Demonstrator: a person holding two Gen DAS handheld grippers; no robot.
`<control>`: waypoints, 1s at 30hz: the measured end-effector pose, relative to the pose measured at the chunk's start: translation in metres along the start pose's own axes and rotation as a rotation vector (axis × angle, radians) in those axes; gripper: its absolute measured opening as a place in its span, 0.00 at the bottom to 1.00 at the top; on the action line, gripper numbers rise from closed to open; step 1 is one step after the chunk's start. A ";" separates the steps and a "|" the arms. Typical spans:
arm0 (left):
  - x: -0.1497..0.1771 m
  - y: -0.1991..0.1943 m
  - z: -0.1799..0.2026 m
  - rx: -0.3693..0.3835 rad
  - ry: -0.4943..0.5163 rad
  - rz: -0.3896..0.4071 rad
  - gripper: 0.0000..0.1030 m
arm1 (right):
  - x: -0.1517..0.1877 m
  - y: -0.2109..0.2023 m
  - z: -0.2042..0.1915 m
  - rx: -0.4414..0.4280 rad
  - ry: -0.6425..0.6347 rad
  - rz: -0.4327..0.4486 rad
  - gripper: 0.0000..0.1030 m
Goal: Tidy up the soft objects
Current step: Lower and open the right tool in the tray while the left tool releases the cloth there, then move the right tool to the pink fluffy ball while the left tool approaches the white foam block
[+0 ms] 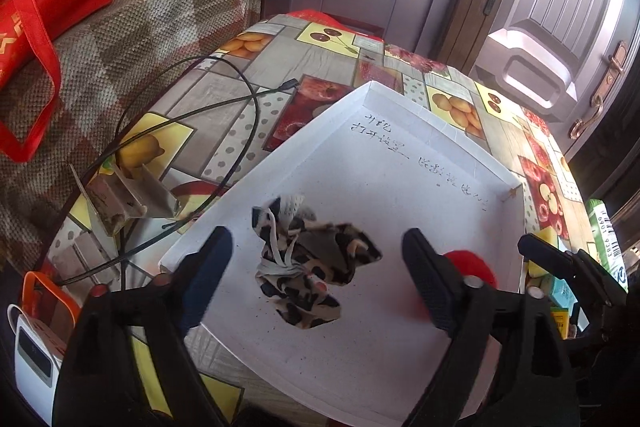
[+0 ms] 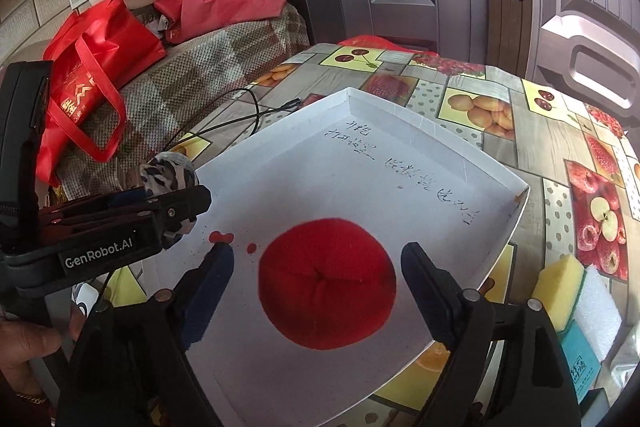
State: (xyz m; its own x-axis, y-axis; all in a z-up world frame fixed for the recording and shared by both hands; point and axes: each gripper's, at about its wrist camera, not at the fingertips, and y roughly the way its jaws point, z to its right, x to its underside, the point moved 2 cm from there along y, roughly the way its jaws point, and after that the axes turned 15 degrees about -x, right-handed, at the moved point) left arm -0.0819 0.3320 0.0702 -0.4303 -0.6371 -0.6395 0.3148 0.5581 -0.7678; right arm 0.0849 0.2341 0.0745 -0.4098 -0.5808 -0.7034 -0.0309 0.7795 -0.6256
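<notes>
The left claw (image 1: 318, 267) stood wide apart, with nothing pressed between its two sides. A spotted cloth (image 1: 308, 263) lay bunched up in the white tray (image 1: 400, 155), in the gap between the claw's sides but not squeezed by them. The right claw (image 2: 318, 279) was wide apart too. A red ball (image 2: 326, 283) sat in the same tray between its two sides, and neither side looked like it was touching the ball. The tray sat on the counter (image 2: 500, 147) with the fruit pictures.

The cloth looked very light and floppy. It would fold and droop if picked up, so it should not break. A white string (image 1: 280, 259) was knotted near its middle, and that bunched part looked like the best place to pinch, because a loose edge could slip out.

The ball looked soft and fuzzy, like a little pillow. It would squash a bit when squeezed and then puff back. It was wide, so the claw would need to close across its middle. A few small red bits (image 2: 222, 237) lay on the tray next to it, maybe fluff from the ball, but they were too small to tell
</notes>
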 end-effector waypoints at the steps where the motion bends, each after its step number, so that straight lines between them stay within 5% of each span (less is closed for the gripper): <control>1: -0.001 -0.002 -0.002 -0.001 -0.006 0.016 1.00 | 0.000 0.000 -0.002 0.007 -0.022 0.002 0.88; 4: -0.004 -0.008 -0.008 -0.029 -0.028 0.044 1.00 | 0.001 -0.004 -0.007 0.025 -0.049 0.007 1.00; 18: 0.000 -0.059 -0.009 -0.008 -0.051 0.136 1.00 | 0.006 -0.066 -0.027 0.075 -0.092 0.118 1.00; 24: -0.007 -0.102 -0.007 0.074 -0.057 0.226 1.00 | -0.012 -0.145 -0.020 0.159 -0.087 0.308 1.00; 30: 0.007 -0.129 0.040 0.213 0.090 0.261 1.00 | -0.003 -0.224 0.003 0.278 -0.019 0.490 1.00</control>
State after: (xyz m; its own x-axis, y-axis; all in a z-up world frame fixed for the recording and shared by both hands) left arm -0.0924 0.2340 0.1633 -0.3821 -0.4331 -0.8164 0.5894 0.5662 -0.5762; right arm 0.0962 0.0608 0.2153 -0.2988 -0.1725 -0.9386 0.4012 0.8697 -0.2875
